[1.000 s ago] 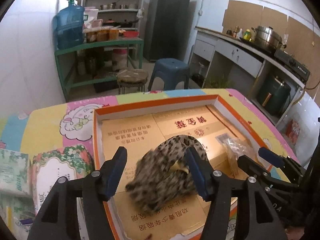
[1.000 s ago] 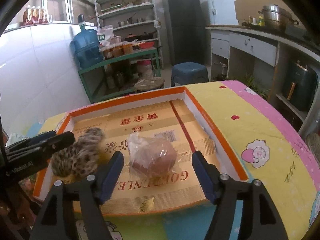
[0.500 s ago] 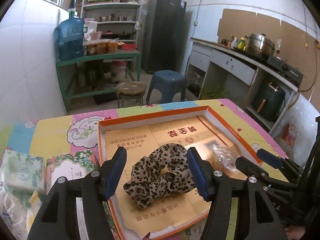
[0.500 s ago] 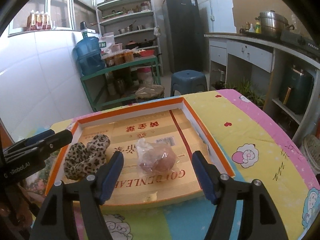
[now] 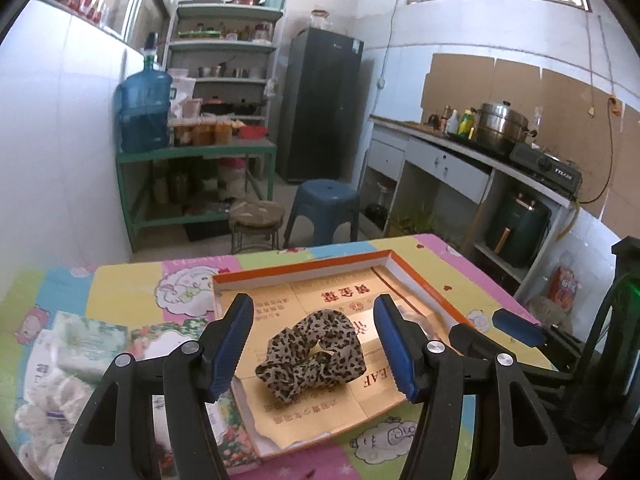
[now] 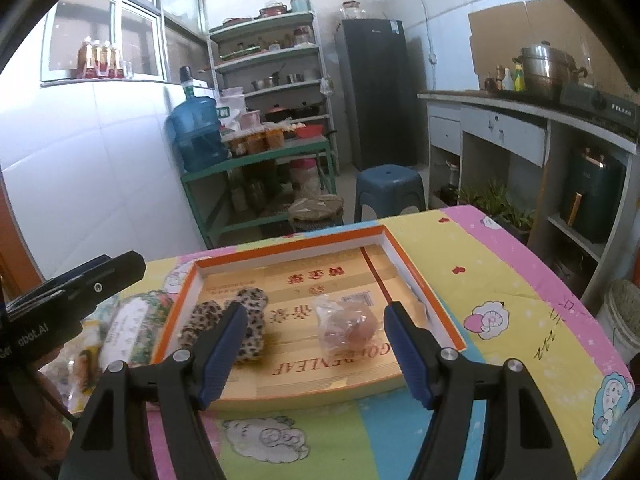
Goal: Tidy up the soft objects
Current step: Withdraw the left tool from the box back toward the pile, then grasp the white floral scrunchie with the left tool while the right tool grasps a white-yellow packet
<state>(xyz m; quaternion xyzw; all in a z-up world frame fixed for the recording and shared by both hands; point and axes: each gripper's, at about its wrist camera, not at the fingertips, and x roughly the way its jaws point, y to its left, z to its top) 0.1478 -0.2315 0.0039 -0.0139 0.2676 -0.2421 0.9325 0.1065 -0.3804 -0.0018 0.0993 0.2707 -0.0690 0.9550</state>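
left gripper point(image 5: 314, 344) wide, empty, pulled back off scrunchie point(image 5: 312, 354) | right gripper point(image 6: 312, 350) wide, empty, pulled back

We see worktop point(image 6: 500, 280) w/ cartoon cloth; on it orange-rimmed box tray point(image 6: 416, 280), tissue packs point(image 5: 80, 344) at left.

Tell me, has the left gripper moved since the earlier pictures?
Yes. The left gripper has drawn back and up from the scrunchie, which now looks smaller in the tray; more floor and wall show.
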